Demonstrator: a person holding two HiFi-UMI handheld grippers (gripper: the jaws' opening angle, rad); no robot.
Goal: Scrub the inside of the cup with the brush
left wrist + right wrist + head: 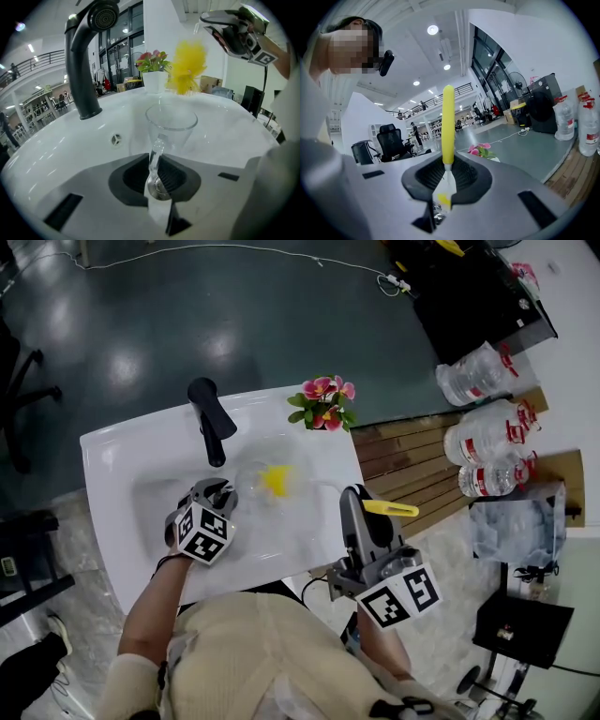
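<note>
Two grippers, and both have a grip. Closest in, the left gripper [157, 164] has its ribbed dark pads clamped on the slim clear handle of the cup [171, 124]. The handle runs straight up through the gap, and the bowl stands just beyond the fingertips, upright, mouth to the top. It's smooth see-through glass, round-rimmed, narrowing toward its base. It is held low inside the sink [56, 150], a glossy white basin with a small round overflow hole in its wall. On the other side, the right gripper [446, 180] is clenched on the brush [448, 122]. It bites the thin pale neck of the stem, and the smooth yellow rod of the handle pokes out past the jaws. In the head view that stem reaches leftward across the basin to a fluffy yellow bristle head at the cup's mouth. In the left gripper view the head is a soft blur just above and behind the rim; whether it touches the glass, can't tell. Behind the cup rises the faucet [79, 70], matte black, arched over, with a round dotted spray face. On the sink's far rim stands a little white pot of pink flowers [323, 404]. Farther off, beside slatted wooden boards [403, 460], sit large clear water bottles [487, 442] with red labels.
</note>
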